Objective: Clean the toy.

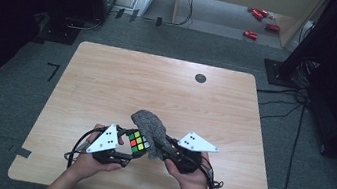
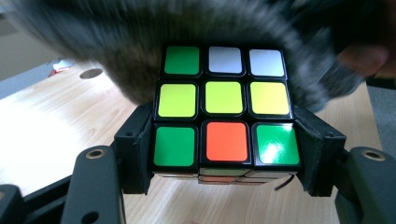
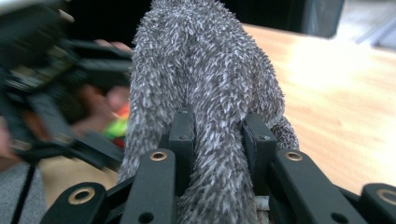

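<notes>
A scrambled Rubik's cube [image 1: 138, 143] [image 2: 224, 119] sits between the jaws of my left gripper [image 1: 132, 150] [image 2: 226, 154], which is shut on its two sides; green, yellow, white and orange stickers face the camera. A fuzzy grey cloth [image 1: 150, 126] [image 3: 205, 93] is pinched in my right gripper [image 1: 167, 151] [image 3: 218, 140], and it drapes up and over the far side of the cube. In the left gripper view the grey cloth [image 2: 140, 46] is blurred behind and above the cube. Both grippers are held just above the near part of the wooden table [image 1: 108, 80].
A small dark round mark [image 1: 200, 78] lies near the table's far edge. Cables [image 1: 281, 104] run over the grey floor to the right. Dark stands flank the table, and red items [image 1: 258, 14] lie on the floor far back.
</notes>
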A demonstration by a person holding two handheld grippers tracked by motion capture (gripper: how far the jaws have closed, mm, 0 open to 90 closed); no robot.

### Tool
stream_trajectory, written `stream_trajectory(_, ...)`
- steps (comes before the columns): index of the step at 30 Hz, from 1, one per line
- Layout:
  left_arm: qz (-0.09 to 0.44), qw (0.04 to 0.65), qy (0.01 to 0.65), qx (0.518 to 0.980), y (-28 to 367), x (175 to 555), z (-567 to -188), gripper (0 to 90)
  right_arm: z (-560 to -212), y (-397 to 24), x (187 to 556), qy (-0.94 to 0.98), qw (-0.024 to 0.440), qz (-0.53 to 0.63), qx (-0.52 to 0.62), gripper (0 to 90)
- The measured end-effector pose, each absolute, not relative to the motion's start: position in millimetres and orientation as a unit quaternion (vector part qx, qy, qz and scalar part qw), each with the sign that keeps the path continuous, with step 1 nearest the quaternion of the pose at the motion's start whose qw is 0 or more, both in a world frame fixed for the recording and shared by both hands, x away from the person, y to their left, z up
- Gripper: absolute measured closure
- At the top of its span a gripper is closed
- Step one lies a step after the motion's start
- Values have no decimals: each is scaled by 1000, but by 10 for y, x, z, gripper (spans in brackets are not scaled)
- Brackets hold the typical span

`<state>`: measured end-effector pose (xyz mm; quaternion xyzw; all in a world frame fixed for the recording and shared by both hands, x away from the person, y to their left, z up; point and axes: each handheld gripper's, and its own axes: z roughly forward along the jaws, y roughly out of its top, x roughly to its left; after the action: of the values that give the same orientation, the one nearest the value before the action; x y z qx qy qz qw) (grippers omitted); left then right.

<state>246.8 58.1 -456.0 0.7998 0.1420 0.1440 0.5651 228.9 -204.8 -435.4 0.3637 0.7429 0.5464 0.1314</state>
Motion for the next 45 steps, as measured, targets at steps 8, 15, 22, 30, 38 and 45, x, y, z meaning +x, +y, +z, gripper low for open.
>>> stream_trajectory(8,131,564,155,801,590,2516,-4623,350,-4259,-2006,2220,741,134,561,345,715)
stream_trajectory(15,135,575,142,794,587,2466,-4555,350,-4327,-2023,2268,746,150,542,358,718)
stream_trajectory(22,135,568,148,798,600,2502,-4598,350,-4288,-2010,2243,738,129,555,361,718)
stream_trajectory(30,141,582,140,789,630,2472,-4541,350,-4337,-2035,2273,744,142,544,362,715)
stream_trajectory(38,139,574,139,795,609,2485,-4583,350,-4323,-2014,2252,740,139,552,359,715)
stream_trajectory(45,143,584,136,788,623,2457,-4522,350,-4373,-2032,2279,737,147,548,366,713)
